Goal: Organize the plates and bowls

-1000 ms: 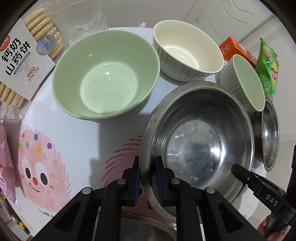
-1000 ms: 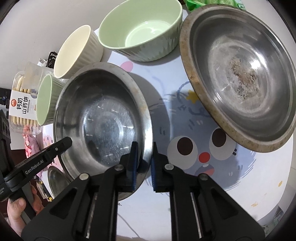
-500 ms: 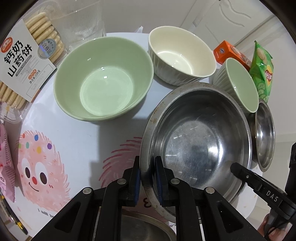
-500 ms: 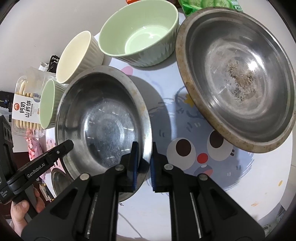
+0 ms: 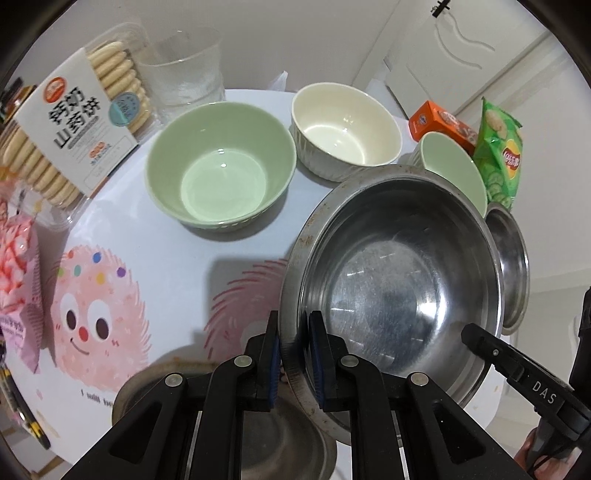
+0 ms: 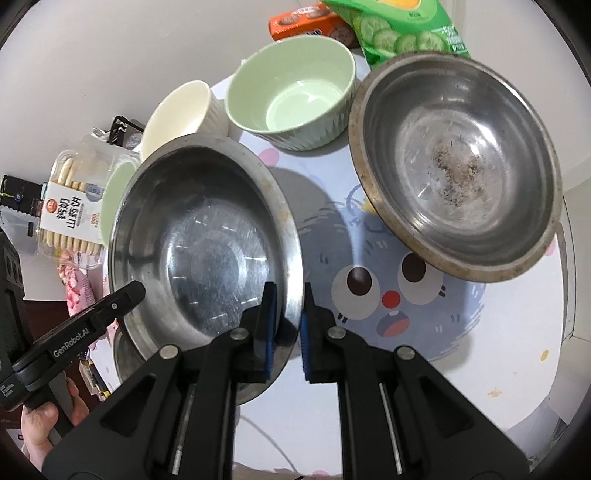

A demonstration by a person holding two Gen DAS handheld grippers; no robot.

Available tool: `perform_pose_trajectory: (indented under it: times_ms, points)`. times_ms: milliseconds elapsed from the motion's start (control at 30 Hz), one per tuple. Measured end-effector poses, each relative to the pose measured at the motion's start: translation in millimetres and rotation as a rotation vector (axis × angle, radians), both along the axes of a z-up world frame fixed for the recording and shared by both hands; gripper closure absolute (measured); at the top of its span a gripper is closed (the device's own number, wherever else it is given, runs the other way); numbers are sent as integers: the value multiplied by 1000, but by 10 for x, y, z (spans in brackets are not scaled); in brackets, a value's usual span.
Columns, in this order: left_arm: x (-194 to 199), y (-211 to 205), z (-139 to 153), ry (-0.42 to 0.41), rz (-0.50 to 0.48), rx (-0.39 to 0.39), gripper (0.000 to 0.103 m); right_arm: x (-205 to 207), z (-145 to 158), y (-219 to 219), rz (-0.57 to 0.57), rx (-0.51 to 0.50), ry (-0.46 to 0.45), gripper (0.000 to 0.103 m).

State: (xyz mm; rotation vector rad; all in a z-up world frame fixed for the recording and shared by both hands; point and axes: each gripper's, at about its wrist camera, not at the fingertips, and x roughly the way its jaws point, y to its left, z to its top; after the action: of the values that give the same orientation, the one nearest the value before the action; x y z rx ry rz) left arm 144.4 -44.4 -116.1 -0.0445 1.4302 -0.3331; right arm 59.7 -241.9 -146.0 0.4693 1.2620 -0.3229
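Left gripper [image 5: 294, 350]: clamped on steel bowl [image 5: 399, 295] rim, lower centre.
Right gripper [image 6: 285, 328]: clamped on opposite rim.

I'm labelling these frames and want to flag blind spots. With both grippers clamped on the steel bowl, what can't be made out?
- Left wrist view: the steel bowl hides most of the small green bowl and part of the small steel dish.
- Left wrist view: the left gripper covers much of another steel dish.
- Right wrist view: the large green bowl shows only a sliver behind the held bowl.
- Right wrist view: the chip bag is cut off by the top edge.
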Motion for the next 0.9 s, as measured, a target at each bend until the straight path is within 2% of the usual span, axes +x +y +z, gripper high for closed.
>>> perform_pose_trajectory:
  times_ms: [400,567,900]
  points:
    - [-454,465,406,-61,84,6,89,-81,235,452,121,1,-26,90]
    - [-618,690,433,-68,142,21,89,-78,239,698,187,12,-19,90]
    - [-993,1144,284,-55,237,61,89,-109,-18,1135,312,22,46,89]
